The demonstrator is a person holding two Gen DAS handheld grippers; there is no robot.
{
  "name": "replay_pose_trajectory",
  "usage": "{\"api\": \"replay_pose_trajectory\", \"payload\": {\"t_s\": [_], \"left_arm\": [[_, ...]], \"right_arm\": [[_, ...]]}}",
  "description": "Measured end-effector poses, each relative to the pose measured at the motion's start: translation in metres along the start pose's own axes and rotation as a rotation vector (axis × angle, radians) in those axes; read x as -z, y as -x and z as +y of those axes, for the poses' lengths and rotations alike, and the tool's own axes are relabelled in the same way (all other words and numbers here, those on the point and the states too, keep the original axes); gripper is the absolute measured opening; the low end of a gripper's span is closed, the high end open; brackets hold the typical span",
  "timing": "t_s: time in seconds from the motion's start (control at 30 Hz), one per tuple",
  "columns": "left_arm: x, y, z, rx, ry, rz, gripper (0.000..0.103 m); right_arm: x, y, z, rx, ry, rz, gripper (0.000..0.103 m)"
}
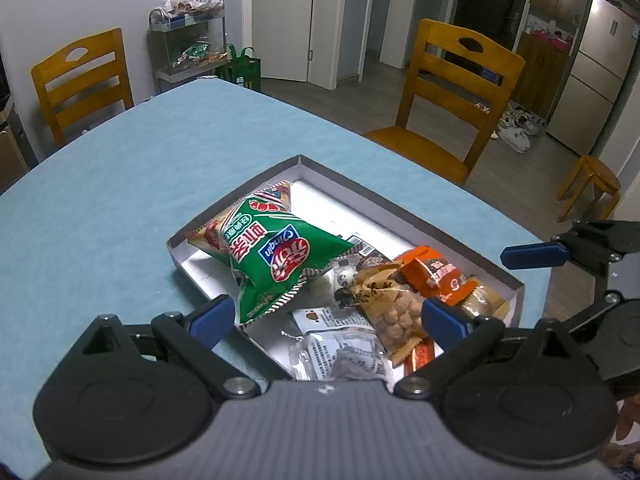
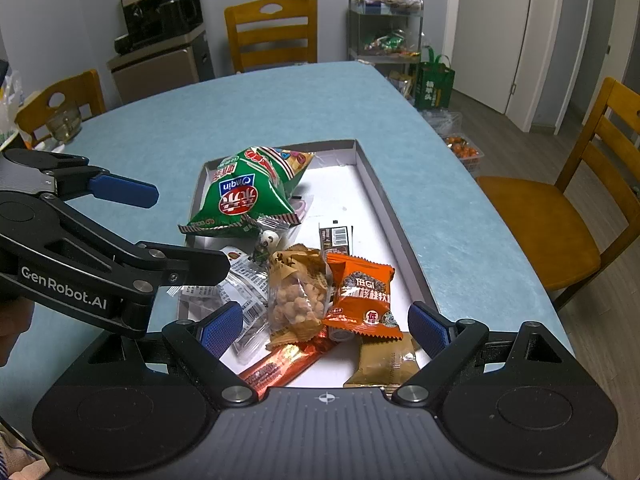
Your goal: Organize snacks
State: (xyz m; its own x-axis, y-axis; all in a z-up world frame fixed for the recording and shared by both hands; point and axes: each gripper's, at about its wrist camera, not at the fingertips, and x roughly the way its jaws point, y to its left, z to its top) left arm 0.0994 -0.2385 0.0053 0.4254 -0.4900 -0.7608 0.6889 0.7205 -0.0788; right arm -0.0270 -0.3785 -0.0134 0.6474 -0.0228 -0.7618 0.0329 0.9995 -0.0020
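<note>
A shallow white box point(image 1: 404, 216) point(image 2: 390, 216) lies on the blue table and holds several snacks. A big green bag point(image 1: 276, 256) point(image 2: 248, 196) rests at its far end over another packet. Nearer lie a clear bag of nuts point(image 1: 394, 312) point(image 2: 298, 300), an orange packet point(image 1: 444, 276) point(image 2: 362, 292), a red bar point(image 2: 280, 368) and clear wrappers point(image 1: 344, 352). My left gripper point(image 1: 328, 316) point(image 2: 168, 228) hovers open over the box's near end. My right gripper point(image 2: 326, 328) is open too, above the near snacks; its blue finger point(image 1: 536, 254) shows at the right. Neither holds anything.
Wooden chairs point(image 1: 456, 92) point(image 2: 560, 220) point(image 2: 272, 32) stand around the table. A metal cart point(image 1: 188, 44) point(image 2: 386, 28) with snack bags stands by the wall beside a green bag point(image 2: 434, 84). A glass point(image 2: 64, 122) sits at the table's far left. A tub of oranges point(image 2: 464, 148) is on the floor.
</note>
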Motion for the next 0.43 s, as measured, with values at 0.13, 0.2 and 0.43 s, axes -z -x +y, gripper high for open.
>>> {"api": "replay_pose_trajectory", "payload": {"t_s": [0.13,0.2,0.43], "left_arm": [[-0.0001,-0.0001,0.0004,0.000,-0.003,-0.004,0.101],[-0.0004,0.0004,0.0001,0.003,-0.004,-0.010,0.101],[-0.0013,0.0006,-0.0018,0.014,-0.020,-0.023,0.102]], "right_arm": [[0.0003,-0.0004,-0.0002,-0.001,0.001,0.000,0.090],[0.0002,-0.0005,-0.0002,-0.001,0.002,0.001,0.090],[-0.0012,-0.0022,0.0017,-0.005,0.016,0.007,0.090]]}}
